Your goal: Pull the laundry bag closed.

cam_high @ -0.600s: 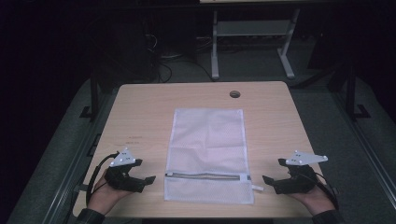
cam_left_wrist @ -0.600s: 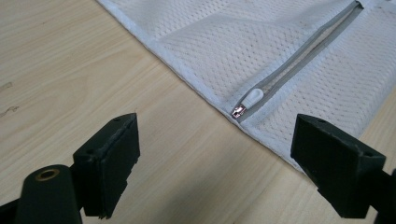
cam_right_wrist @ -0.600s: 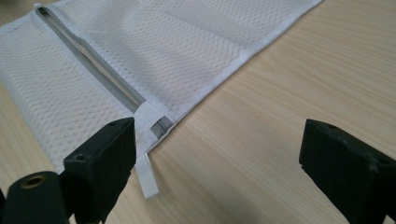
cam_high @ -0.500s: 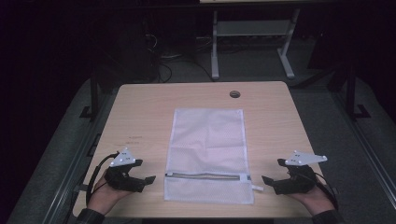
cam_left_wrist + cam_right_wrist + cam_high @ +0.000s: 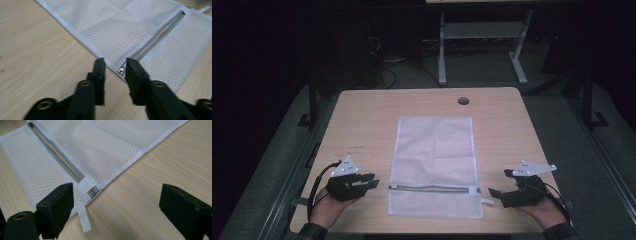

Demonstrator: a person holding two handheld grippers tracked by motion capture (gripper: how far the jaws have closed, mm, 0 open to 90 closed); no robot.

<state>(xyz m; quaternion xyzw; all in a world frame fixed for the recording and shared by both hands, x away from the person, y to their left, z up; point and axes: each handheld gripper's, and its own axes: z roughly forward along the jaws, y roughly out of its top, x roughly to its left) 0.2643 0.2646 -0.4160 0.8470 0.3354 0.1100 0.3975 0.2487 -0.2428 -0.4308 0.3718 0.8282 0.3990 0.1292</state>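
White mesh zippered bag (image 5: 435, 165) lies flat; both tongs, left tongs (image 5: 373, 181) and right tongs (image 5: 493, 192), gape apart: pinch the silver zipper pull (image 5: 121, 70) at nine o'clock squarely.

Light wooden table (image 5: 362, 120) on grey floor (image 5: 472, 70); a white metal stand (image 5: 482, 40) behind, dark room

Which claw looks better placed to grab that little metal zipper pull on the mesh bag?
Probably the left claw: the zipper pull lies just beyond its narrowly open jaws. The right claw faces the mesh bag's other end.
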